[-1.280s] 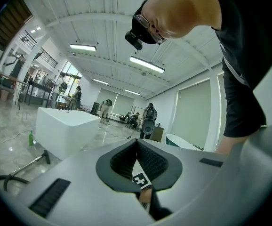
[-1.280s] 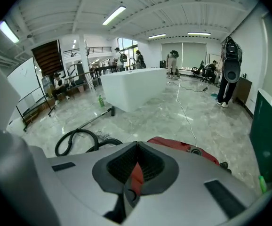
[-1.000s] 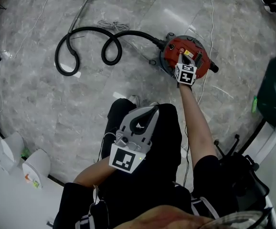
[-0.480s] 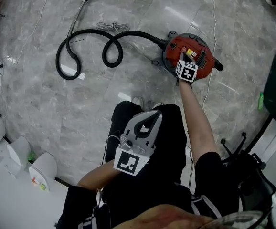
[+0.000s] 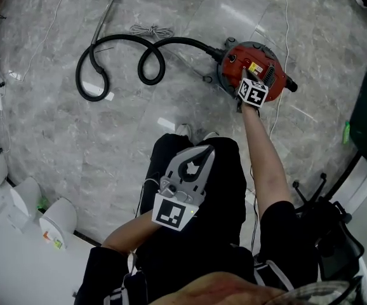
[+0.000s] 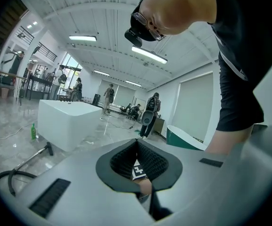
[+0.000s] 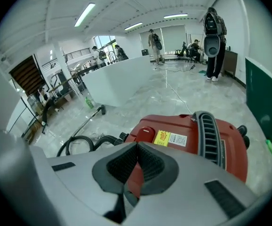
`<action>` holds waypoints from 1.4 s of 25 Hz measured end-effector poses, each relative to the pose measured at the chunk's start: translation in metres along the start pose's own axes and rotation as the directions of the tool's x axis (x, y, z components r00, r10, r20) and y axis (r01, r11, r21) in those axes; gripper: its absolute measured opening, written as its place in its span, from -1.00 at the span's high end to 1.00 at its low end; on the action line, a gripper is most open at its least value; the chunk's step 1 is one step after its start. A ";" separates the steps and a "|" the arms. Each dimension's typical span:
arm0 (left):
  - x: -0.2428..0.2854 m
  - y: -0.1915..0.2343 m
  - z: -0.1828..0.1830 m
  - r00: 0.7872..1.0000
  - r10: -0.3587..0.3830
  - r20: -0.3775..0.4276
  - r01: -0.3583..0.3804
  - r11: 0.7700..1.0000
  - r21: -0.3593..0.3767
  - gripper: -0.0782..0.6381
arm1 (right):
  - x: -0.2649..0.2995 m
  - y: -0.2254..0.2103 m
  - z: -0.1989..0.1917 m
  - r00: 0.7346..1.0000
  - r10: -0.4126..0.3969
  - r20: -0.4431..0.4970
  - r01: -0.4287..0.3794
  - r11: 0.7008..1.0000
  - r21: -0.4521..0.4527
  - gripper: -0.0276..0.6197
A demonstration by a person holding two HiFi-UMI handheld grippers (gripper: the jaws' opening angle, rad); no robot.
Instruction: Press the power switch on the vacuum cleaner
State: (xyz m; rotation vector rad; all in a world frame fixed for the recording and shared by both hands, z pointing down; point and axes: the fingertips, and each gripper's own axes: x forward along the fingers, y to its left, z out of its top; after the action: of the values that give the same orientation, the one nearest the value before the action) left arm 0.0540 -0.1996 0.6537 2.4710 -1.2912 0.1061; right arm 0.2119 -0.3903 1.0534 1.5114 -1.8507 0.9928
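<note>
- Just ahead of the right gripper jaws, the round red power switch is sitting on top of the vacuum cleaner.
- Right jaws are sitting closed, tips together, gripping nothing.
- They're pointing down at the red housing, with the tips right next to the switch. Can't tell if they're actually touching it.
- To the right of those tips, a yellow label is showing on the housing. A black ribbed grille is running across the top just past it.
- To the left of the right jaws, the black hose is leaving the vacuum body and lying in two loops on the grey marble floor.
- Beyond the loops, the metal wand is lying flat, with a small coil of white cord beside it.
- Left gripper jaws are also sitting closed on nothing.
- It's hovering over the person's lap, well behind the right jaws and well apart from the vacuum.
- The left jaws are aiming forward toward the right arm. The right gripper's marker cube is showing through the notch below the left tips.
</note>
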 end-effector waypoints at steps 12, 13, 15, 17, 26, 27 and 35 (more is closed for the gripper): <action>-0.037 -0.030 0.057 0.995 -0.099 -0.034 0.101 0.993 0.063 0.73 | -0.135 0.023 0.052 0.988 -0.079 0.129 0.079 0.997 0.004 0.86; -0.041 -0.034 0.063 0.993 -0.111 -0.042 0.114 0.991 0.071 0.73 | -0.152 0.028 0.058 0.986 -0.080 0.144 0.081 0.997 0.000 0.86; -0.048 -0.042 0.075 0.991 -0.124 -0.049 0.127 0.989 0.072 0.73 | -0.187 0.039 0.067 0.982 -0.079 0.171 0.082 0.997 -0.011 0.86; -0.053 -0.051 0.087 0.991 -0.126 -0.054 0.129 0.990 0.050 0.73 | -0.221 0.051 0.070 0.980 -0.064 0.188 0.064 0.998 0.009 0.86; -0.080 -0.092 0.177 0.995 -0.100 0.018 0.100 0.995 0.001 0.73 | -0.382 0.128 0.103 0.965 0.065 0.256 -0.042 0.995 -0.094 0.86; -0.084 -0.094 0.185 0.996 -0.088 0.025 0.088 0.996 -0.001 0.73 | -0.403 0.137 0.105 0.962 0.073 0.263 -0.046 0.993 -0.107 0.86; -0.099 -0.122 0.242 0.987 -0.115 0.111 0.114 0.993 0.017 0.73 | -0.566 0.169 0.128 0.917 0.140 0.374 -0.086 0.984 -0.159 0.86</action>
State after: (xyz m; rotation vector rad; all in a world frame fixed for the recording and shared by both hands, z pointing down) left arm 0.0722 -0.1401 0.3714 2.5866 -1.1906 -0.0549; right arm 0.1757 -0.1553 0.4978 1.6142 -2.2508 0.6269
